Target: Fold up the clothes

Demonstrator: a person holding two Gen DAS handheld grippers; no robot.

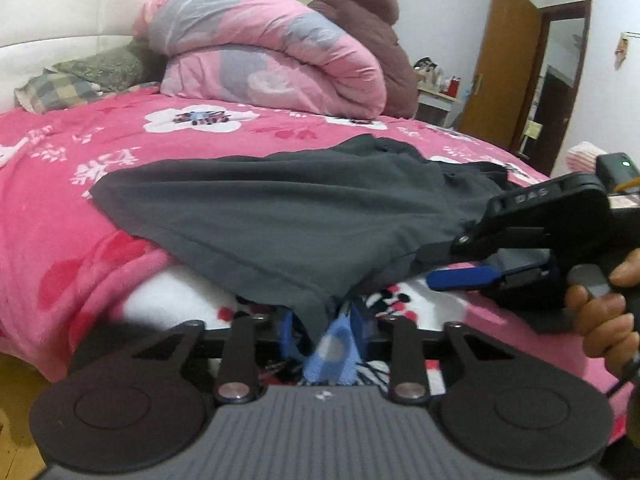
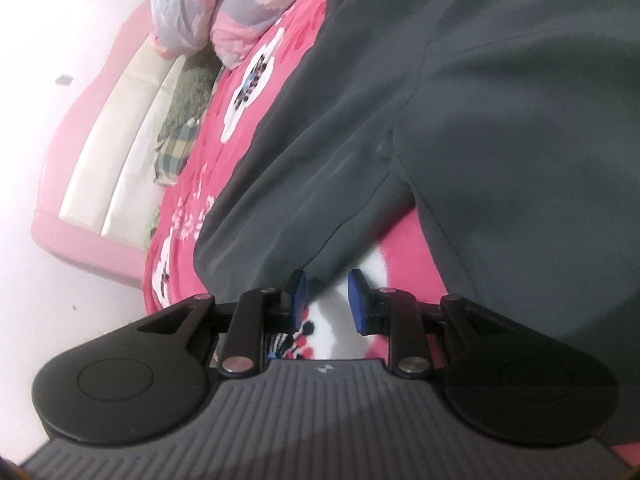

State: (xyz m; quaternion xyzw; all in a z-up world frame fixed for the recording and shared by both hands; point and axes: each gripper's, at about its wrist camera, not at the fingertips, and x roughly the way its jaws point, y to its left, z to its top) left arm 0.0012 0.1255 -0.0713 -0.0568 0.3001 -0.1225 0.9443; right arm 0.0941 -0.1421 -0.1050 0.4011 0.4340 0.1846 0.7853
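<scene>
A dark grey garment (image 1: 280, 216) lies spread on the pink flowered blanket (image 1: 80, 160), with its near edge raised off the bed. One drooping corner hangs between the blue pads of my left gripper (image 1: 322, 324); a gap shows beside the cloth, so the jaws stand open. My right gripper (image 1: 426, 267) comes in from the right, rolled on its side, with the garment's edge lying over its upper finger. In the right wrist view the garment (image 2: 500, 120) fills the top, and its hem touches one pad of the right gripper (image 2: 328, 296). The jaws stand apart with blanket showing between them.
A rolled pink and grey quilt (image 1: 272, 52) and pillows (image 1: 80, 80) lie at the bed's far end by the headboard (image 2: 120, 120). A person in a brown coat (image 1: 368, 12) sits behind the quilt. A hand (image 1: 600, 320) holds the right gripper. A wooden door (image 1: 504, 72) stands at the right.
</scene>
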